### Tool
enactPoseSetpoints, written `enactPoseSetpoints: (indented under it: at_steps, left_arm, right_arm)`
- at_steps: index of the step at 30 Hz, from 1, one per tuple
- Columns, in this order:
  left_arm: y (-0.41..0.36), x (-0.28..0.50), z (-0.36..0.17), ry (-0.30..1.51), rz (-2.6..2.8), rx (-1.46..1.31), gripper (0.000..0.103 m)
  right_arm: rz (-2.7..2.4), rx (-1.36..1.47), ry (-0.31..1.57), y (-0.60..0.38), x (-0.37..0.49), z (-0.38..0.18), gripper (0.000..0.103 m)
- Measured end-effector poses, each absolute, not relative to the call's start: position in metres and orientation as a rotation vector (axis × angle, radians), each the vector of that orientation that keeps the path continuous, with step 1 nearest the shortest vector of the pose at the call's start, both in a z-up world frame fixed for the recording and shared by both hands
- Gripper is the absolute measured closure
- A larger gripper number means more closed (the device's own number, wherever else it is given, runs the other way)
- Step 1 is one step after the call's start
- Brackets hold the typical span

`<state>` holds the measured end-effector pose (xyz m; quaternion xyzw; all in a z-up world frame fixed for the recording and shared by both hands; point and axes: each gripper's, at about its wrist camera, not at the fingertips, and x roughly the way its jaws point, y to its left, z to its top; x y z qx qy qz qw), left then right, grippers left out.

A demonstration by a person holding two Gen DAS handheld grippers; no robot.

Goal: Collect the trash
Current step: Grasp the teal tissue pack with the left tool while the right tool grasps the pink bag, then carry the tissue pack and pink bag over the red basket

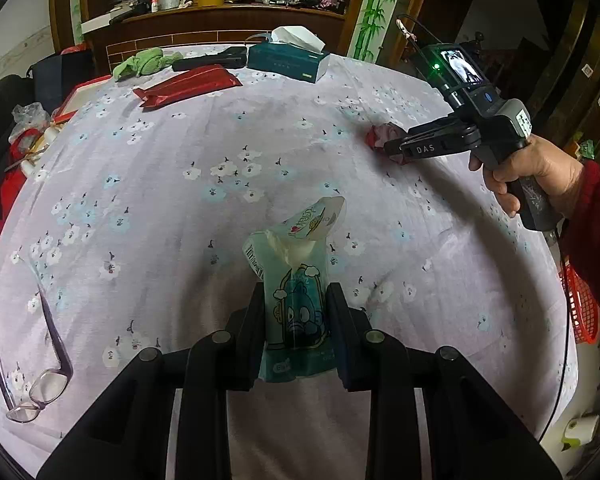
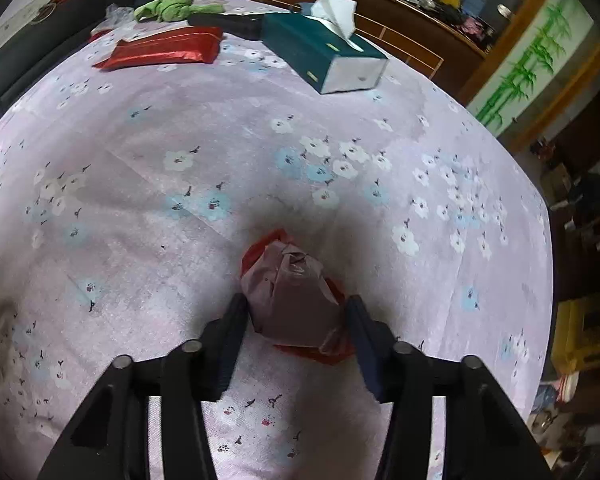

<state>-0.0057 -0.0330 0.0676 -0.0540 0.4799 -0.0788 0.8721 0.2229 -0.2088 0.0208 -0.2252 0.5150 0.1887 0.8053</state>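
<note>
Wrapper (image 1: 296,304) pinched in left jaws | red wad (image 2: 296,300) between parted right jaws | glasses (image 1: 40,392) left-view only

Both fisheye views are lit softly and evenly from above, with the floral tablecloth (image 1: 160,168) rendered bright and a little washed out near the bottom edge, while the room behind is left dim. Broad, soft-edged shadows are cast on the cloth: a dark patch around the crumpled red wrapper (image 2: 292,296) in the right wrist view, and a long curved band under the right gripper (image 1: 396,148) in the left wrist view. Strong barrel distortion and black vignetting are seen at the corners; the tissue box (image 2: 324,56) and right-hand background are smeared by slight blur, and the gripper screen is blown out.
</note>
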Motion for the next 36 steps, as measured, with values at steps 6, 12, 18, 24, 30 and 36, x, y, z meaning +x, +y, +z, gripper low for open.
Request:
enactPoseSetpoints:
  at_steps: [6, 12, 18, 24, 30, 36]
  left_arm:
    - [-0.039, -0.003, 0.068, 1.001, -0.172, -0.113, 0.076]
    - [-0.052, -0.003, 0.069, 0.993, -0.189, -0.093, 0.076]
    - [-0.075, -0.013, 0.072, 0.976, -0.214, -0.040, 0.076]
    - [-0.104, -0.030, 0.077, 0.965, -0.258, -0.001, 0.075]
    - [-0.135, -0.047, 0.084, 0.951, -0.288, 0.042, 0.075]
    - [-0.166, -0.057, 0.092, 0.937, -0.323, 0.077, 0.075]
  right_arm:
    - [0.339, -0.289, 1.116, -0.226, 0.205, 0.028, 0.065]
    - [0.286, -0.076, 1.078, -0.252, 0.149, 0.059, 0.064]
    - [0.234, 0.009, 1.066, -0.274, 0.074, 0.076, 0.064]
    - [0.161, 0.112, 1.055, -0.305, 0.002, 0.087, 0.064]
    - [0.106, 0.198, 1.060, -0.325, -0.053, 0.090, 0.064]
    - [0.056, 0.220, 1.074, -0.345, -0.086, 0.090, 0.064]
